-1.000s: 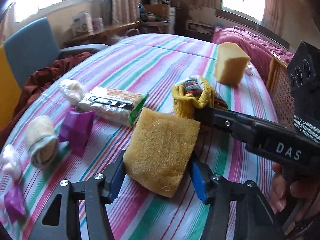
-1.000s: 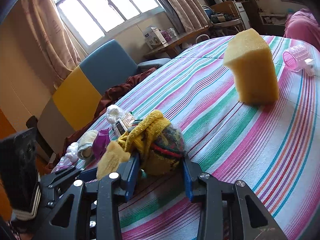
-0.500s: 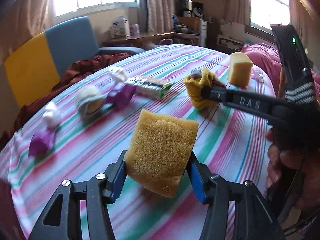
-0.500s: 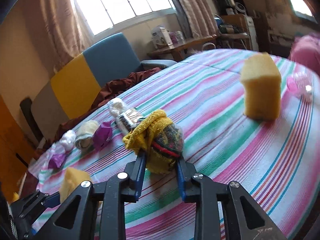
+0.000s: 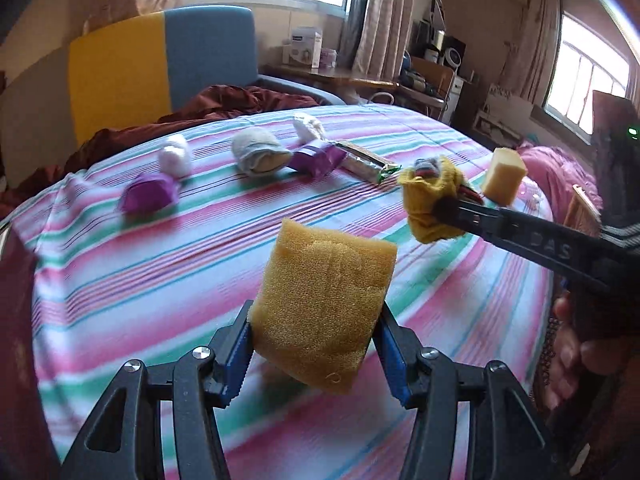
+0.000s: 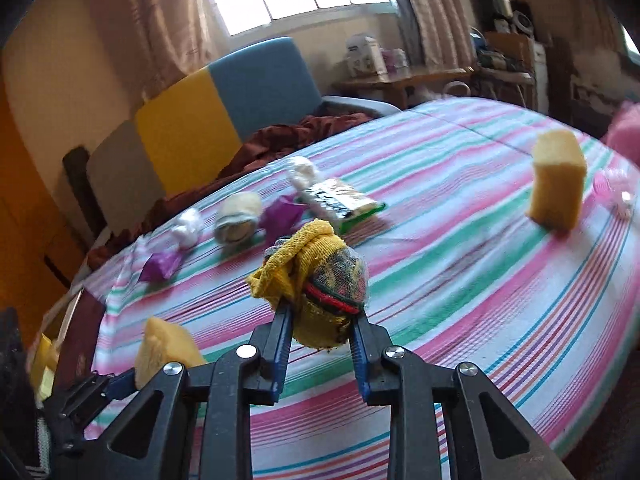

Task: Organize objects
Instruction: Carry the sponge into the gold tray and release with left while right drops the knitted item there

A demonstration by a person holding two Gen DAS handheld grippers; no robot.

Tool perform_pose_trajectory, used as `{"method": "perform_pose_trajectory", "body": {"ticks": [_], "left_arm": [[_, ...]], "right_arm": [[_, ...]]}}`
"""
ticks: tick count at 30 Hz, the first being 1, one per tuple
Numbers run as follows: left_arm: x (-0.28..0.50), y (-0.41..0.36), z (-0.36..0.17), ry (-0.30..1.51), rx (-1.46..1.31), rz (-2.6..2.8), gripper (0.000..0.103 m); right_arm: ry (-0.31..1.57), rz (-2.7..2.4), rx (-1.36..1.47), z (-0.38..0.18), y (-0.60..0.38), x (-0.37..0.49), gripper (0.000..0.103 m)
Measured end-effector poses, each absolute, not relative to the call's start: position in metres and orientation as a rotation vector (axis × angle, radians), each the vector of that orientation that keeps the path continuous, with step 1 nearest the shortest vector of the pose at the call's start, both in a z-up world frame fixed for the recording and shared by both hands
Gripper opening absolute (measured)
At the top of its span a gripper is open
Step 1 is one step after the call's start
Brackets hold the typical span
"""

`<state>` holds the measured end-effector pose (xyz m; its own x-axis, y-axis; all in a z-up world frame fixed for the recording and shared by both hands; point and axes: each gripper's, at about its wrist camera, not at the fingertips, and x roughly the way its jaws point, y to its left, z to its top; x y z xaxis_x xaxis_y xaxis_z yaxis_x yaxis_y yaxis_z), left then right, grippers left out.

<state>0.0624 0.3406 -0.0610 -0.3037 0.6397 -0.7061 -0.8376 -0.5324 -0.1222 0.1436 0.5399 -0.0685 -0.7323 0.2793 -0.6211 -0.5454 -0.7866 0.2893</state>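
Two picks done, left tool (image 5: 316, 340) pinching sponge (image 5: 324, 304), right tool (image 6: 320, 332) pinching sock ball (image 6: 320, 284), rest still scattered on the tabletop (image 6: 460, 280).

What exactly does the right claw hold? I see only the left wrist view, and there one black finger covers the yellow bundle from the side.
Observer: In the right wrist view, both blue pads of the right claw press on the sock bundle, one on each side.
Operator: Is the bundle only yellow?
Observer: No. The part nearest the right claw is a multicoloured knit with a red and green band.
Operator: Is anything near the standing sponge?
Observer: Yes, a pink translucent thing lies just to its right, too blurred to name.
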Motion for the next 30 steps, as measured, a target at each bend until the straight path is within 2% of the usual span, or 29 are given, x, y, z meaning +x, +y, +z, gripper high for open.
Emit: {"method": "perform_pose_trajectory", "body": {"ticks": [9,17,30], "left_arm": [[0.079,0.276,-0.028,0.247,-0.820,1.996,0.057],[0.059,0.206,-0.006,0.116,-0.832,2.120,0.057],[0.002,0.098,-0.018,-0.046,-1.002,2.341,0.058]], "right_arm": [[0.624,2.564,-0.860,-0.063,0.493,0.126,0.027],[0.600,2.701,-0.895,-0.043,0.437,0.104,0.027],[0.514,2.970,-1.001,-0.005,0.334,0.059,0.027]]}}
